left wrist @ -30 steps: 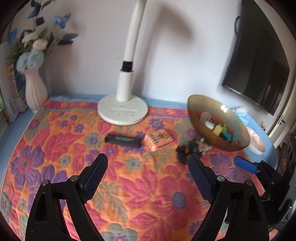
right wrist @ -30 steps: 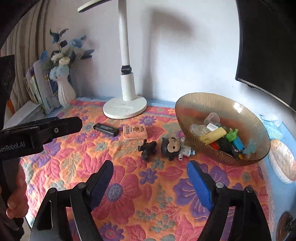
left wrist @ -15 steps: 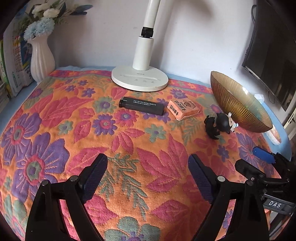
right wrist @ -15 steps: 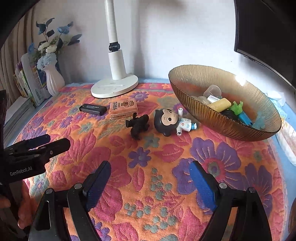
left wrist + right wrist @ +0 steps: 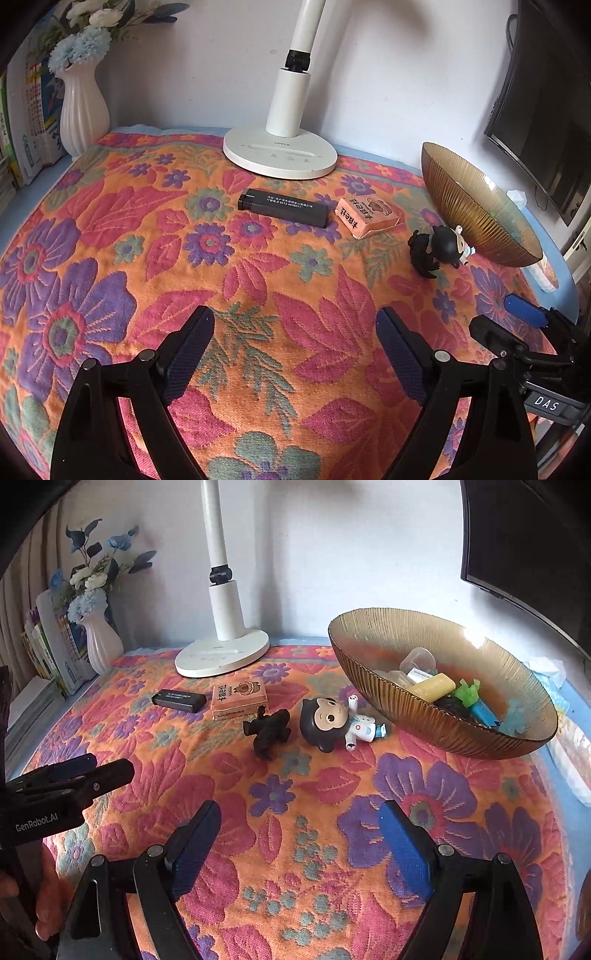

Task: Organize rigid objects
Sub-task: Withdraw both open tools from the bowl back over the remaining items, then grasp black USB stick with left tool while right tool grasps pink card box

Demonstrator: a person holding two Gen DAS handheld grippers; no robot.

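While both of my grippers hover low over the desk (image 5: pixel 424 775), neither has hold of anything: left gripper (image 5: pixel 295 354) jaws spread wide, right gripper (image 5: pixel 299 849) likewise. Landmark: bowl (image 5: pixel 461 731). Already inside it: several small items, among them a yellow block (image 5: pixel 432 686), green piece (image 5: pixel 467 694), and blue piece (image 5: pixel 484 712). Outside it, on the cloth, four items: doll (image 5: pixel 332 723) lying just beside the bowl's near wall, black figure (image 5: pixel 267 733) next out from the doll, orange box (image 5: pixel 238 698) farther out, lighter (image 5: pixel 179 699) farthest, near the lamp (image 5: pixel 221 653). Judgement: task partly done; four pieces left, doll the nearest to my right gripper.
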